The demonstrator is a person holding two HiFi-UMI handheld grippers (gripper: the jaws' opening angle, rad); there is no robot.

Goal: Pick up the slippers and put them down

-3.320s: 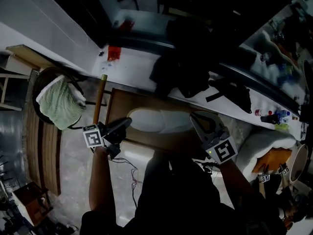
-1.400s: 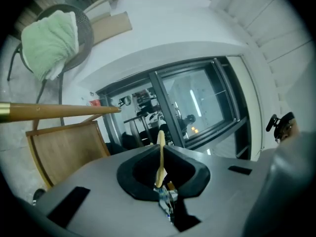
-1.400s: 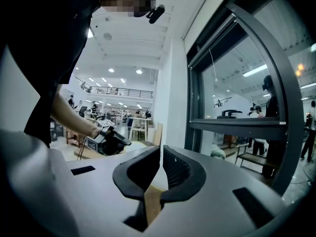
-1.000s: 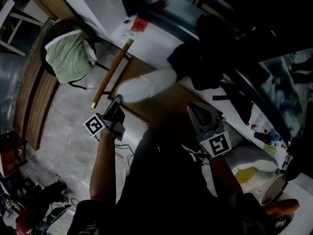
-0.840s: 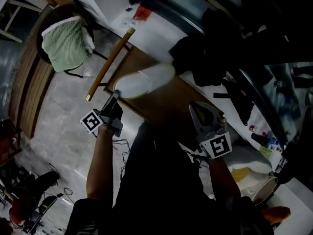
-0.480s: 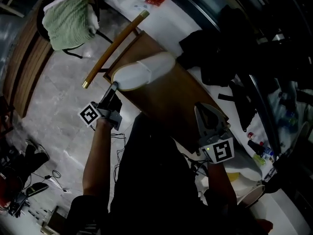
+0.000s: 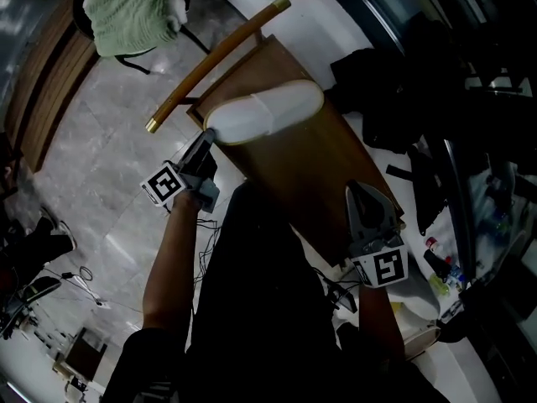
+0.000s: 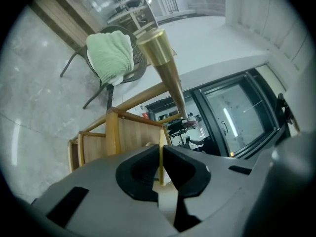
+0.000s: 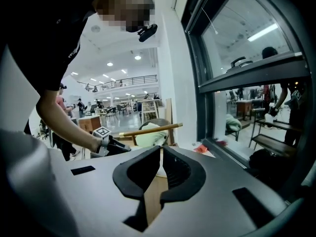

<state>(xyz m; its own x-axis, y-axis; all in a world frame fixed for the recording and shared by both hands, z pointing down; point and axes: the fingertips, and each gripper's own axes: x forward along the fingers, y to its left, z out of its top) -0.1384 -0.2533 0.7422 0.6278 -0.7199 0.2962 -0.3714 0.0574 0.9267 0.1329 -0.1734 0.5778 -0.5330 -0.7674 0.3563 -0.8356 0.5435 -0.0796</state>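
1. The white slipper lies on the brown tabletop, upper centre of the head view, near its left edge.
2. The left tongs meet the slipper's near end; their jaws are pinched narrow on its thin cream rim.
3. The right tongs, lower right, hover above the tabletop's edge, jaws pressed together and empty.
4. Each carries a cube bearing a black-and-white square marker.

You are in a large open hall, a lab or workshop rather than a home: polished stone floor, tall glazed partitions, rows of ceiling lights and a railed gallery overhead. Desks stand at the far end, and cables trail over the floor beside you.
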